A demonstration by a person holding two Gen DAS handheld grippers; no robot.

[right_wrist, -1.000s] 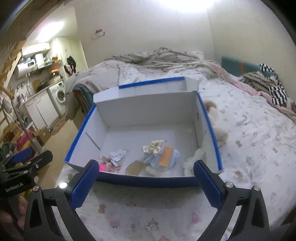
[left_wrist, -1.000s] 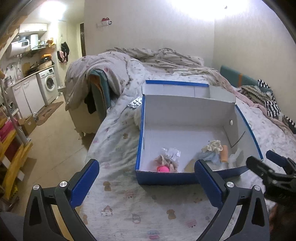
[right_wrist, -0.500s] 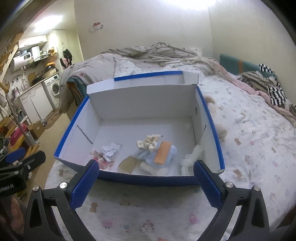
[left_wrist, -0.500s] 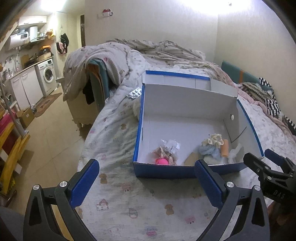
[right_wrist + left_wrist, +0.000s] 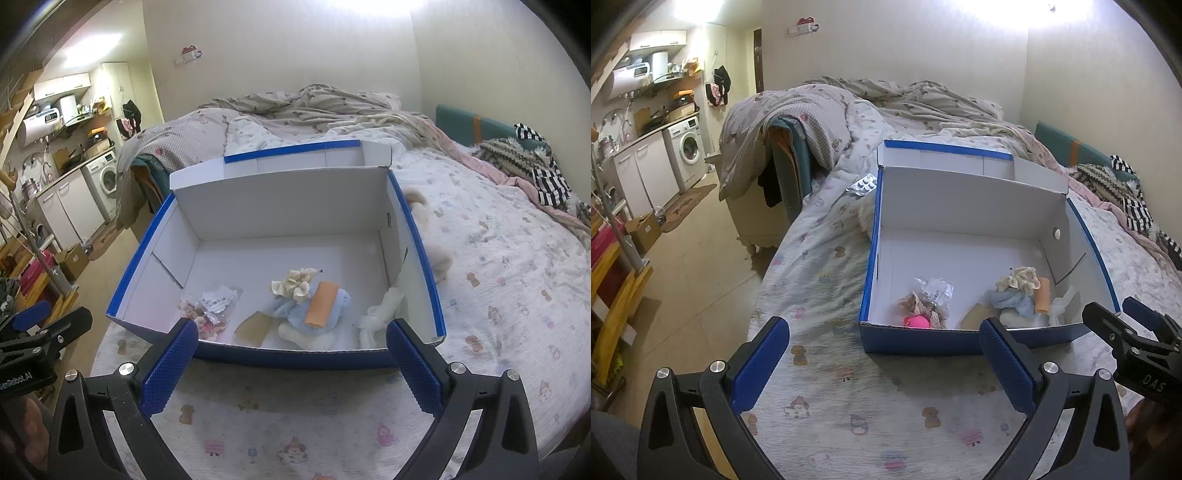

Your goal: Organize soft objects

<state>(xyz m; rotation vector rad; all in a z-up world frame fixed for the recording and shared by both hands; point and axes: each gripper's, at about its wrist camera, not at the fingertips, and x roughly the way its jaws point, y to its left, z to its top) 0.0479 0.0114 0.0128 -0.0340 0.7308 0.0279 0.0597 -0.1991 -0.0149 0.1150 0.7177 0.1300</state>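
Observation:
A blue-edged white cardboard box (image 5: 967, 192) (image 5: 280, 206) stands open on the bed. Inside lie a cream scrunchie (image 5: 293, 286), a pale blue soft bundle (image 5: 314, 314) with an orange piece (image 5: 322, 304) on it, a white cloth (image 5: 380, 314), a clear bag of pinkish items (image 5: 207, 310) and a pink ball (image 5: 916, 322). My left gripper (image 5: 884, 363) is open and empty, held above the bedsheet in front of the box. My right gripper (image 5: 291, 367) is open and empty at the box's near wall. A cream plush (image 5: 436, 243) lies on the bed right of the box.
A blister pack (image 5: 863, 184) lies on the bed left of the box. A rumpled duvet (image 5: 905, 103) fills the far end; striped clothes (image 5: 546, 177) lie at the right. The bed's left edge drops to the floor; a washing machine (image 5: 687, 149) stands far left.
Both grippers have drawn back from the box and risen a little, so the box sits farther away in both views. Nothing was picked up or released.

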